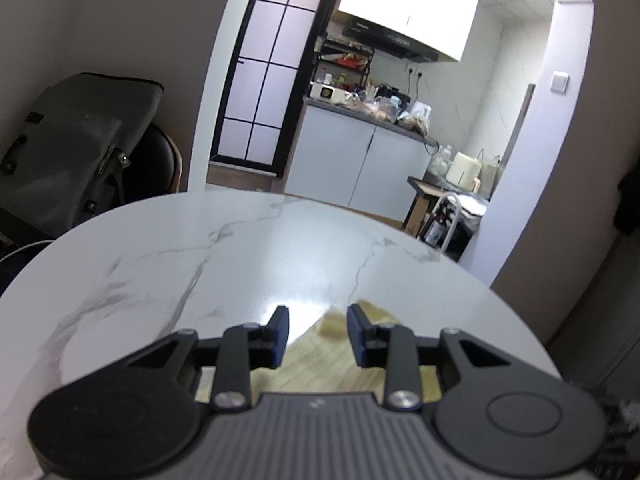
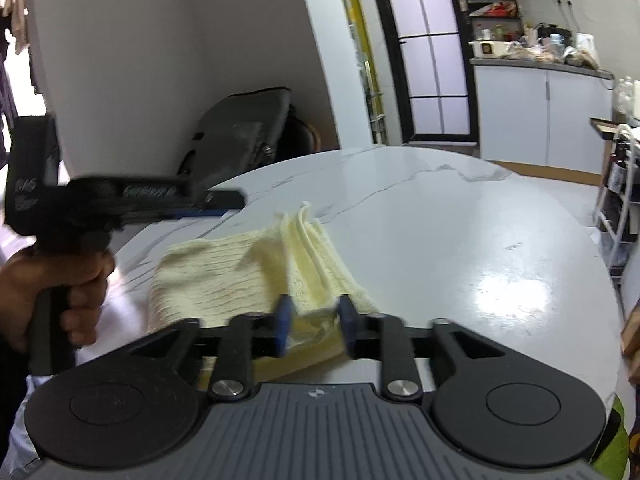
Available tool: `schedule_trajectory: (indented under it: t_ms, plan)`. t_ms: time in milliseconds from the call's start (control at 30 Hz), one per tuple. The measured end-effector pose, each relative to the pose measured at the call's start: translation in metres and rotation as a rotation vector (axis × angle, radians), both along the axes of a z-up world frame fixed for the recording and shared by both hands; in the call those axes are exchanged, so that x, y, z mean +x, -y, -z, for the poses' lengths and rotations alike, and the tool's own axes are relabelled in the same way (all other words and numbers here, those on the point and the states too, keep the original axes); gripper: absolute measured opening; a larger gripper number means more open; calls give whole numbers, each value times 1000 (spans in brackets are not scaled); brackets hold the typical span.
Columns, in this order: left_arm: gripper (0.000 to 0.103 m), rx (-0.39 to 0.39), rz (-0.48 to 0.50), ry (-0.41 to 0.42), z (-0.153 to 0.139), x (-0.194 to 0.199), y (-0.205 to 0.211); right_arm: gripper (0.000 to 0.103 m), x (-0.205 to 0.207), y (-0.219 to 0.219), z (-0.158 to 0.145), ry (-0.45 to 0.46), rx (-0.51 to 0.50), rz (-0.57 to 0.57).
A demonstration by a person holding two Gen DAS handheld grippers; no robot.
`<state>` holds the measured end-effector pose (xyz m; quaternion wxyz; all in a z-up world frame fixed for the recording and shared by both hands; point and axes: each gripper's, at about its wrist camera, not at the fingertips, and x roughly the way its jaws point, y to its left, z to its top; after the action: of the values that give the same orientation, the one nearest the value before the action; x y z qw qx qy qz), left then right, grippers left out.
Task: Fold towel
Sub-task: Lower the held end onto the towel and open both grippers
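Observation:
A pale yellow towel (image 2: pixel 224 272) lies folded in several layers on the round white marble table (image 2: pixel 460 240), near its front edge. My right gripper (image 2: pixel 315 320) is open, its blue pads standing either side of the towel's near right edge, where loose layers rise between them. In the left wrist view my left gripper (image 1: pixel 318 328) is open just above the towel (image 1: pixel 332 356), whose corner shows between the pads without being pressed. Seen from the right wrist, the left gripper (image 2: pixel 232 204) hovers over the towel's far left side, held by a hand (image 2: pixel 60 280).
A dark bag (image 1: pixel 68 152) rests on a chair behind the table (image 1: pixel 240 248), against the wall. Beyond the table is a kitchen with a cluttered counter (image 1: pixel 360 120) and white cabinets. A white cart (image 2: pixel 616 184) stands right of the table.

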<state>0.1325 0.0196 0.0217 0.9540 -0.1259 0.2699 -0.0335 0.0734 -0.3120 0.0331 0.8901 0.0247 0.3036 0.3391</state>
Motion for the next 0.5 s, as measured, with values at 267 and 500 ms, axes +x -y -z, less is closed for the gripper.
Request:
schedule_trajectory:
  t_ms: [267,500]
  plan:
    - [26,27,95,-27,9,-9,17,40,-6,8,-5,55,39,29]
    - [22,20,125,-36,13,-11,24,38,-13,1,-8,100,51,-25]
